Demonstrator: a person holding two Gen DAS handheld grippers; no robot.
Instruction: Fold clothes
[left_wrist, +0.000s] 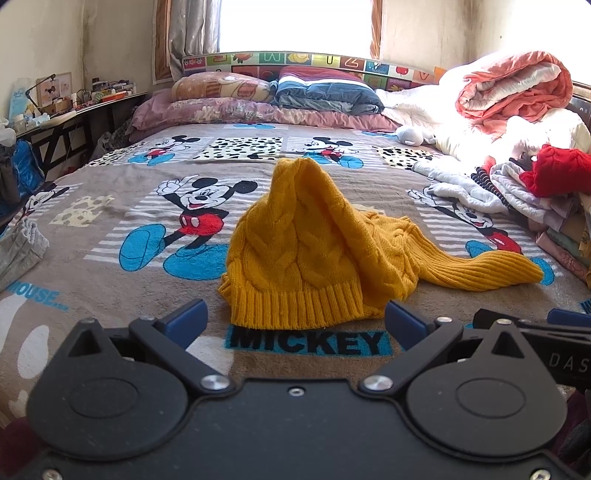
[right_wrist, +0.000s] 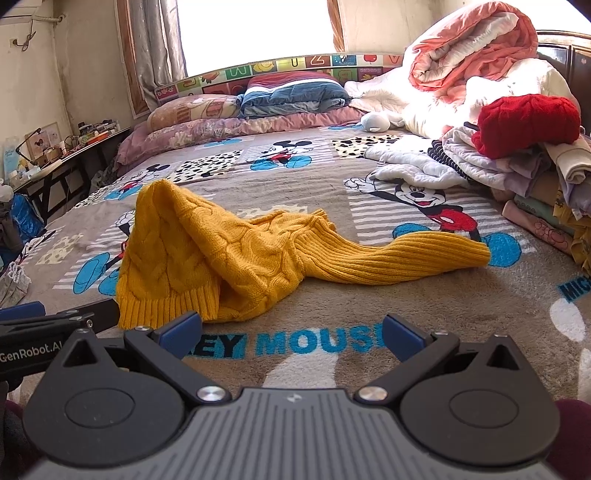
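A yellow sweater (left_wrist: 295, 254) lies crumpled on the near middle of the bed (left_wrist: 110, 280), one sleeve trailing right. It looks soft, thick and floppy; the ribbed hem suits gripping. Left tongs (left_wrist: 295, 321) and right tongs (right_wrist: 291, 332) gape wide, empty.

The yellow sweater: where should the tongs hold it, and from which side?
Probably the ribbed hem of the yellow sweater: it lies nearest, flat on the bedspread, directly ahead of the open left tongs. Come straight forward from the near side.
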